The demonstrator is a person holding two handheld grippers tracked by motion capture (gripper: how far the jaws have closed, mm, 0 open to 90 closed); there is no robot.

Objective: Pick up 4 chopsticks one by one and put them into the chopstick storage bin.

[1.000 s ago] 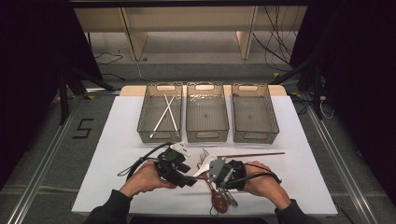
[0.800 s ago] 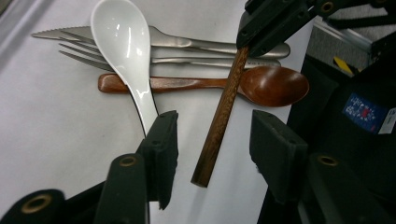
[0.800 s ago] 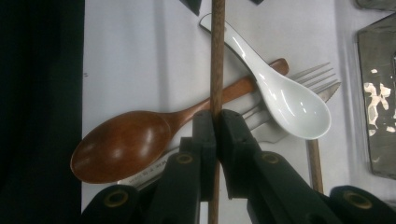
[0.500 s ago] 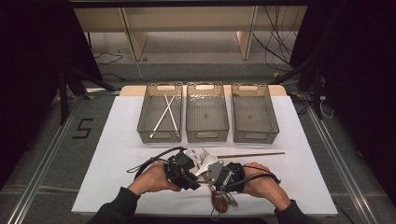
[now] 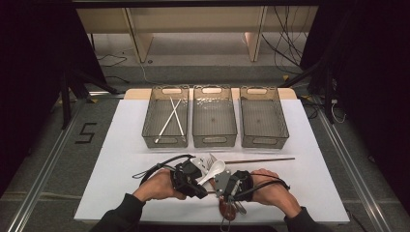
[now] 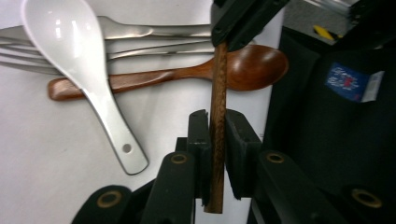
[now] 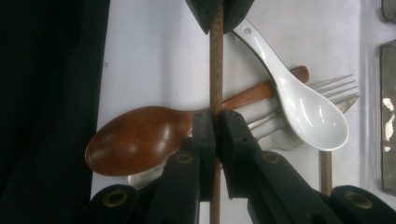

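A brown wooden chopstick [image 6: 217,84] [image 7: 215,70] is held at both ends above the white mat. My left gripper [image 6: 217,116] [image 5: 199,187] has just been closing and its jaws now press on one end. My right gripper [image 7: 214,116] [image 5: 221,186] is shut on the other end, facing it. Under the chopstick lie a white ceramic spoon [image 6: 70,51] [image 7: 303,107] [image 5: 216,169], a wooden spoon [image 6: 247,67] [image 7: 140,140] [image 5: 228,209] and metal forks [image 6: 154,39] [image 7: 327,86].
Three grey bins stand in a row at the back of the mat: the left bin [image 5: 147,121] holds two white chopsticks [image 5: 171,121]; the middle bin [image 5: 214,140] and right bin [image 5: 265,141] look empty. A second wooden chopstick [image 5: 261,160] lies right of the cutlery pile.
My left hand has moved right, toward the right gripper, and its jaws have closed on the wooden chopstick. The right hand has stayed put.
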